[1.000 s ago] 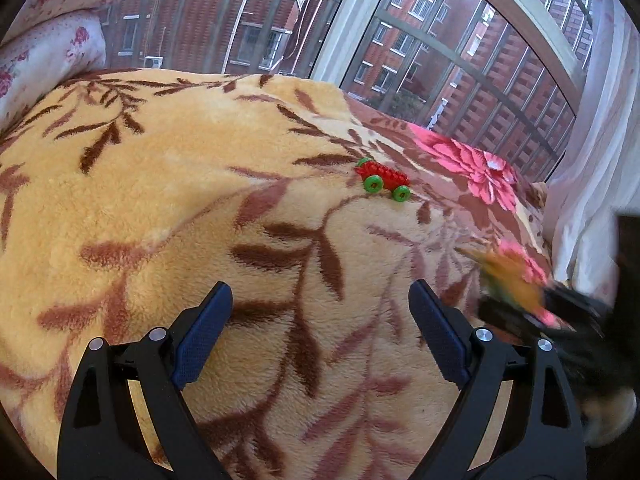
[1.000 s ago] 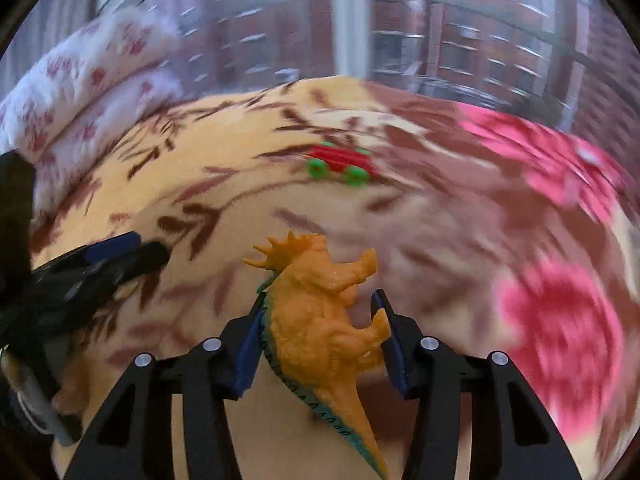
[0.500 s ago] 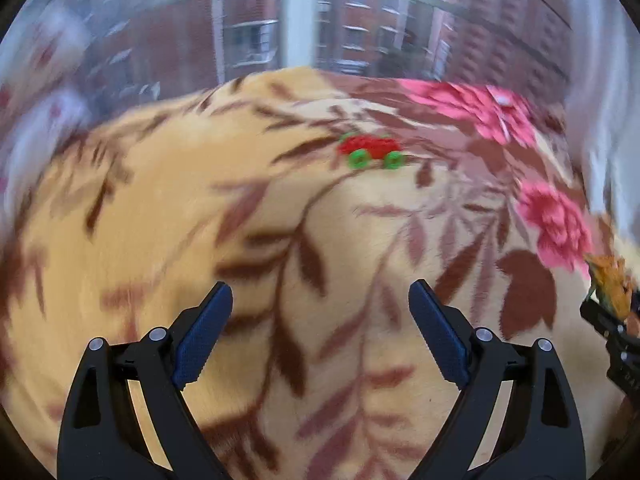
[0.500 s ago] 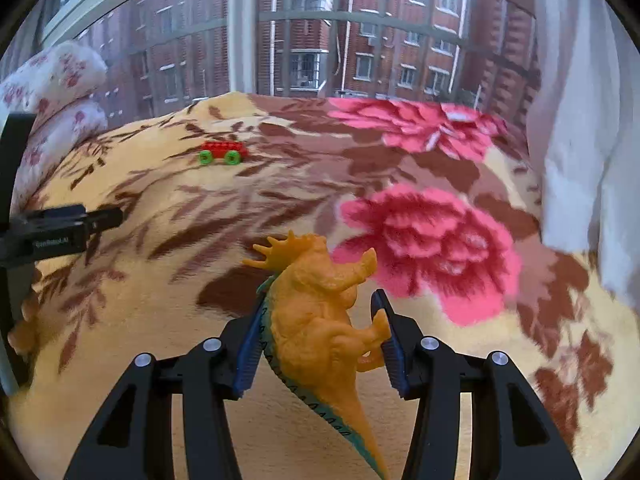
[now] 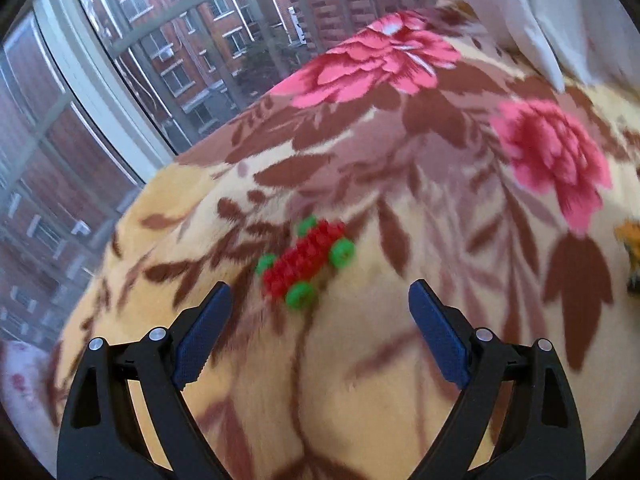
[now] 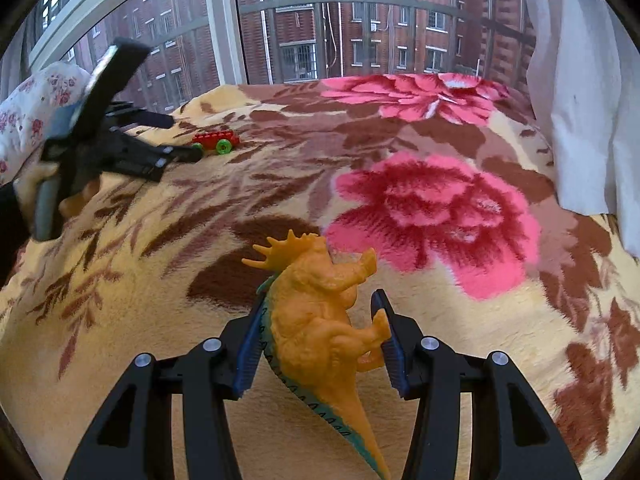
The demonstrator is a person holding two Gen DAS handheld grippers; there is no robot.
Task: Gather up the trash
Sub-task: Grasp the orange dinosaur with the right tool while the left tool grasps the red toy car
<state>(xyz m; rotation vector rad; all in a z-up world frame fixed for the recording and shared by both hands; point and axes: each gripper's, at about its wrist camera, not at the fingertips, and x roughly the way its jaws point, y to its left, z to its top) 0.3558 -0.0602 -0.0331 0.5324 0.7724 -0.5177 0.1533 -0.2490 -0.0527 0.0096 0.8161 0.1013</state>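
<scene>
A red toy car with green wheels lies on the flowered yellow blanket, just beyond and between the tips of my left gripper, which is open and holds nothing. In the right wrist view the same car sits at the far left with the left gripper right beside it. My right gripper is shut on an orange toy dinosaur, whose tail hangs down toward the camera. A sliver of the dinosaur shows at the right edge of the left wrist view.
A big window with bars runs along the far side of the bed. A white curtain hangs at the right. A flowered pillow lies at the far left. A person's hand grips the left tool.
My left gripper has rolled and swung toward the red car, which now lies close to its tips. My right gripper shifted right with the dinosaur, then held still.
</scene>
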